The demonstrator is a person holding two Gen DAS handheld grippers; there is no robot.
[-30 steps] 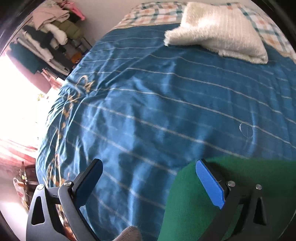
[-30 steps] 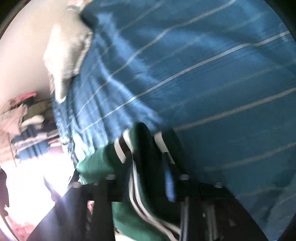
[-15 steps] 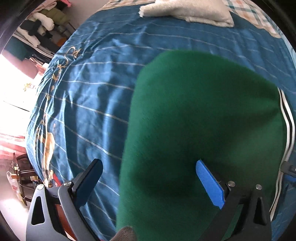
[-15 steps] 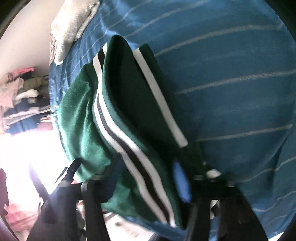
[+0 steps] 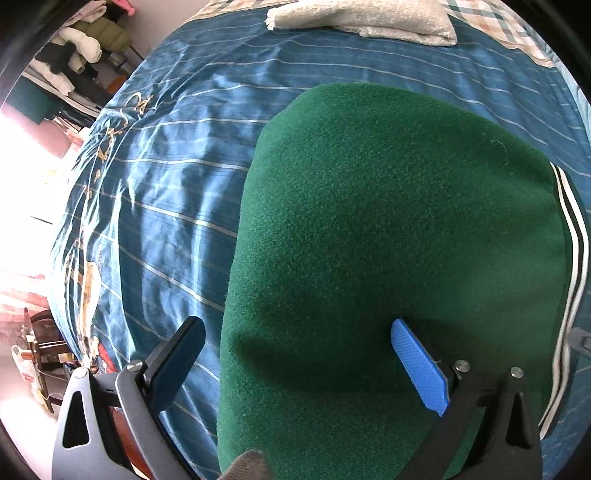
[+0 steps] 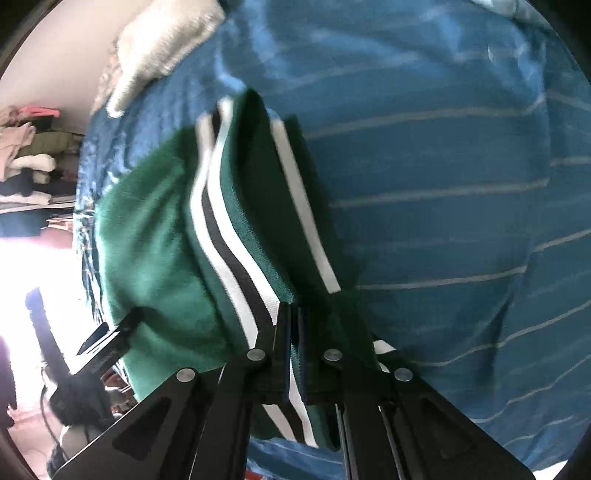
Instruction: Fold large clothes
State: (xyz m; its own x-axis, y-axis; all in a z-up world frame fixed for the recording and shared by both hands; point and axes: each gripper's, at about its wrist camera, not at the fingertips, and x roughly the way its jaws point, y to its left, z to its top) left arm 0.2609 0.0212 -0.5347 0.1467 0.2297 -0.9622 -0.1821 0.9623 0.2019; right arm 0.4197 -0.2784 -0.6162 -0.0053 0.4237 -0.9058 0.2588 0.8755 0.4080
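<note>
My left gripper (image 5: 295, 373) hangs with jaws spread wide, gripping nothing. The thick green fleece garment with white-and-black striped trim (image 5: 388, 229) lies on the bed's blue bedspread with thin pale stripes (image 5: 166, 192). Its left edge runs up between my left jaws, so the dark finger sits over bedspread and the blue-padded finger over fleece; I cannot tell if that pad touches it. Far ahead of these jaws lies a folded cream knit blanket (image 5: 362, 18).

My right gripper (image 6: 295, 325) has its jaws clamped tight on the garment's striped hem (image 6: 229, 251), trim running straight out from between the fingers. The green body spreads left of them, bare bedspread to the right.

Step in hand, as I judge it: one edge secured, the other not yet taken, ahead of a fold.

Next move calls for closing the left jaws on the near left edge, pinching all layers, then moving both edges together so the fleece doesn't skew.

Writing: gold decorative script on the bedspread, left of my left jaws, not legible. No brand label seen.
</note>
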